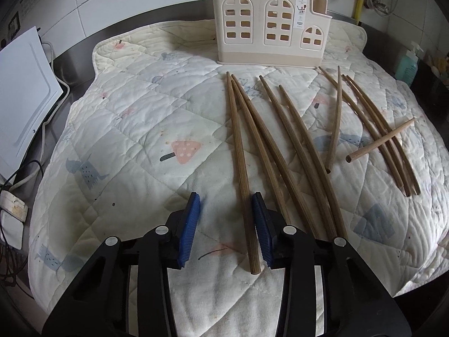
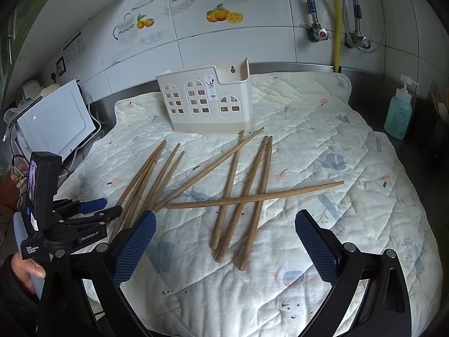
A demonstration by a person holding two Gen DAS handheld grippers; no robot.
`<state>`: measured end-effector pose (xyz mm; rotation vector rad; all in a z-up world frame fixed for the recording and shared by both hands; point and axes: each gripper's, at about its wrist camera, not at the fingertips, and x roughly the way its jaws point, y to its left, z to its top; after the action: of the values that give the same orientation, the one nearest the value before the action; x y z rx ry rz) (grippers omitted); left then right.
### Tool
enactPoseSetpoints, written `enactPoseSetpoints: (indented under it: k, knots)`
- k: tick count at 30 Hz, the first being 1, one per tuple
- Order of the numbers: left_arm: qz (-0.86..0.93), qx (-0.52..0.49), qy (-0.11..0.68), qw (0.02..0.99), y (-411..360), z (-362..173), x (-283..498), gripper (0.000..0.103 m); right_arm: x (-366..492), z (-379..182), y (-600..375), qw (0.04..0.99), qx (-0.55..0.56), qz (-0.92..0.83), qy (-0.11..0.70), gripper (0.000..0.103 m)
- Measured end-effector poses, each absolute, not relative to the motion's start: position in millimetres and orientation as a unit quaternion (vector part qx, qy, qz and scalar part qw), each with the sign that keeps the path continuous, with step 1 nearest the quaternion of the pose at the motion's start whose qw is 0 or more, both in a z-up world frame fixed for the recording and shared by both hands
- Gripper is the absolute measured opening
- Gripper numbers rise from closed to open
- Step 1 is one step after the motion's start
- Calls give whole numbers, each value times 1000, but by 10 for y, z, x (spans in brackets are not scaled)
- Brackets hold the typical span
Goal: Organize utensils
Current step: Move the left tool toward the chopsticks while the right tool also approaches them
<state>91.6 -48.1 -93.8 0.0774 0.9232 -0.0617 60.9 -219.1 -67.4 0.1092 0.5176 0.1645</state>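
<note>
Several brown wooden chopsticks [image 1: 286,146] lie spread on a quilted mat [image 1: 140,129]. A cream utensil holder [image 1: 269,25] with window cut-outs stands upright at the mat's far side, also in the right wrist view [image 2: 207,101]. My left gripper [image 1: 226,213] is open, low over the mat, its jaws around the near end of the leftmost chopstick [image 1: 241,163], which lies close to the right pad. It shows in the right wrist view at left [image 2: 99,207]. My right gripper [image 2: 224,238] is wide open and empty above the near ends of crossed chopsticks [image 2: 247,193].
A white appliance [image 2: 56,123] with cables stands left of the mat. A green soap pump bottle [image 2: 398,112] stands at the right on the steel counter. Tiled wall with pipes and valves [image 2: 320,31] lies behind the holder.
</note>
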Motion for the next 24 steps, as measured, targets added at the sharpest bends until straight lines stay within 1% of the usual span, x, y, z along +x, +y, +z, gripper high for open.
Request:
enactPoseSetpoints:
  k: [8,9,10,11,22,24]
  knots:
    - [-50,32,449,891,-420,-938,960,39,738,-709,-2110,957,58,88,269,94]
    - [-51,32,449,891,-419,-938,963,39,755,-711,-2101,957,59,89,270,93]
    - [-52,31,450,891,-413,-938,967,39,771,-710,-2093,956,61,91,272,89]
    - [-55,30,450,891,-407,-937,970,39,789,-710,-2089,955,63,94,275,82]
    - [-74,23,447,891,-359,-942,979,39,1011,-636,-1917,949,73,120,281,74]
    - [-77,20,446,892,-347,-942,983,39,1088,-636,-1869,946,76,130,286,73]
